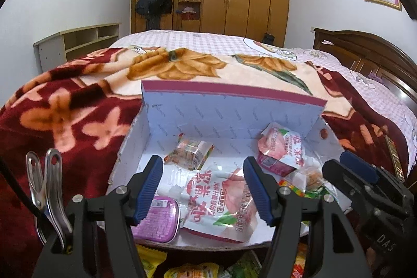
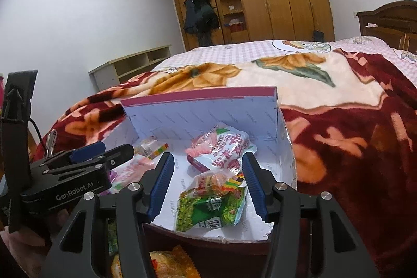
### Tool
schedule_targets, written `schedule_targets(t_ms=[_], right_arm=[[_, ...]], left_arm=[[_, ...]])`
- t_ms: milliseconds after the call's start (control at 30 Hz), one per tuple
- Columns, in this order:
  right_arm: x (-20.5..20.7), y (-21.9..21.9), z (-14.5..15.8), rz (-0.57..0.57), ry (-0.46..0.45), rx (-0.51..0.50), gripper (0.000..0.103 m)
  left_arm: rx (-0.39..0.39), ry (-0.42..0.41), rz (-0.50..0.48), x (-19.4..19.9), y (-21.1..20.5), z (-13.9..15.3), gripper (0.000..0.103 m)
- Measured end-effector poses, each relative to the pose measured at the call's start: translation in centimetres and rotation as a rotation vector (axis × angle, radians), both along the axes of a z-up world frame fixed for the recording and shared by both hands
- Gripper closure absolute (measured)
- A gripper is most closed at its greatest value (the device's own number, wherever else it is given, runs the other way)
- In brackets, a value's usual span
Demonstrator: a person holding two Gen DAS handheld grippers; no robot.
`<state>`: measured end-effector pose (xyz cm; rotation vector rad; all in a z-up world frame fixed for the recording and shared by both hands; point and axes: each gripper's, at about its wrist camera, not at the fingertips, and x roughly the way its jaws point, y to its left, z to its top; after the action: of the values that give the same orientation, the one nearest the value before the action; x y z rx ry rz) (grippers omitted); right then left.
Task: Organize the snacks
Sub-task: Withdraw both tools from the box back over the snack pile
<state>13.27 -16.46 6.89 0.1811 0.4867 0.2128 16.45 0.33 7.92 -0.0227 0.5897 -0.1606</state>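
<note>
Left gripper (image 1: 204,188) over white cardboard box (image 1: 229,111), jaws spread, pink peach pouch (image 1: 221,202) lying between, unpinched. Right gripper (image 2: 208,185) jaws spread above green pea packet (image 2: 211,209) inside same box on floral blanket (image 1: 65,108).

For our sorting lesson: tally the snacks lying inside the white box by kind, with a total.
Pink peach pouches: 2
Purple tubs: 2
Clear packets: 2
Green packet: 1
Total: 7
</note>
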Motion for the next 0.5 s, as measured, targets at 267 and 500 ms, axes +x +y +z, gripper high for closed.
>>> schedule_targets(t_ms=[267,500], right_arm=[[-2.0,0.8,1.5,0.022,-0.029,0.01,0.047],[-4.1,1.3,2.7,0.035,-0.053,0.028,0.047]], left_arm=[[-0.001,-0.015,0.001,-2.1,0.6,1.9,0.035],[0.006,-0.035,-0.01,-4.9,1.1,3.8,0.035]])
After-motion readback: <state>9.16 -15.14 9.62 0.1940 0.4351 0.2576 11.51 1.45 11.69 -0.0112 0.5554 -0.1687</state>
